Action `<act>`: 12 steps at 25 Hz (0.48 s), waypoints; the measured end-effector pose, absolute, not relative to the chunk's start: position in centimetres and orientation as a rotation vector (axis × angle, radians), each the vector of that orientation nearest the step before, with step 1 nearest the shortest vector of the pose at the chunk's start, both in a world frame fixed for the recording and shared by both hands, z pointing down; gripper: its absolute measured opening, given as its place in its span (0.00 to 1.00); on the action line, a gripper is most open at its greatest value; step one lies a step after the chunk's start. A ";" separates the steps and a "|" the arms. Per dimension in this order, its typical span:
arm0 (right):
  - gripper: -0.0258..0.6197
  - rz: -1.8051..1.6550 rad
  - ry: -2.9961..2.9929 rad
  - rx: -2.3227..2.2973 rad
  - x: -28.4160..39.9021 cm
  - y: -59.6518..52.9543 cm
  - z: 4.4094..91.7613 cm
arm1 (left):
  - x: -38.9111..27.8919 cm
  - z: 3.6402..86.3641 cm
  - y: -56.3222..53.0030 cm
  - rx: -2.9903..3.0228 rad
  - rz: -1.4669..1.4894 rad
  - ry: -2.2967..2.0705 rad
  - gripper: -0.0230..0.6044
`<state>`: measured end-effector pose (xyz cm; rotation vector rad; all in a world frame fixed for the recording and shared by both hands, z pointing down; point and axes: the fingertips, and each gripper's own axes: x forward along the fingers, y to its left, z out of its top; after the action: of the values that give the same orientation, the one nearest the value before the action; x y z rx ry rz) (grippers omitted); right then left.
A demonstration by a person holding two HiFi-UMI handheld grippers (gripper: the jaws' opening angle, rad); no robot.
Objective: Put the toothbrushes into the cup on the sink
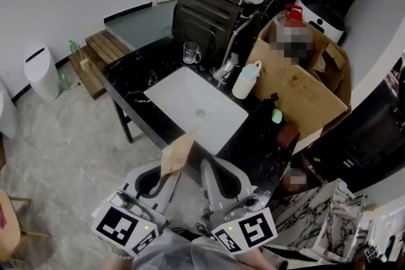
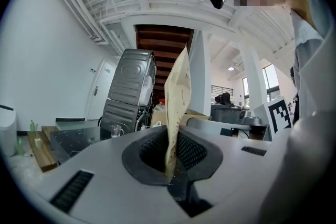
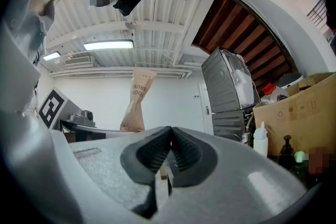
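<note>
One cup (image 1: 190, 52), one sink (image 1: 180, 97), one white bottle (image 1: 246, 79), one paper packet (image 1: 178, 153).

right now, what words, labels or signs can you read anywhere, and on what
"TOOT" beside "BRUSH", sideways, end letters unclear: paper packet clamped in the left gripper.
Small symbols on the cardboard box: too blurred to read.
Gripper marker cubes: black squares only, no words.

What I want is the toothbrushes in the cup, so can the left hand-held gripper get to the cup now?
Probably yes. The cup stands alone at the far corner of the sink, with only open basin between it and the left hand-held gripper; but its jaws are closed on a paper packet.
</note>
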<state>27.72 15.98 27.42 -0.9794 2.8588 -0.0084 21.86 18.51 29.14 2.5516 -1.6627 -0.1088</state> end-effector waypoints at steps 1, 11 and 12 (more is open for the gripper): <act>0.04 -0.003 2.860 -0.972 28.0 16.0 27.4 | 22.2 29.1 18.5 2.547 -0.112 -1.667 0.09; 0.04 -0.009 2.903 -0.870 31.1 16.2 28.3 | 25.3 29.8 19.3 2.469 -0.134 -1.760 0.09; 0.04 -0.011 2.906 -0.859 31.2 16.1 28.4 | 25.5 30.0 19.4 2.461 -0.131 -1.770 0.09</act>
<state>31.22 16.13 28.41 -0.8595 2.9059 -0.0111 25.45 19.36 29.97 2.4613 -1.7702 -0.1310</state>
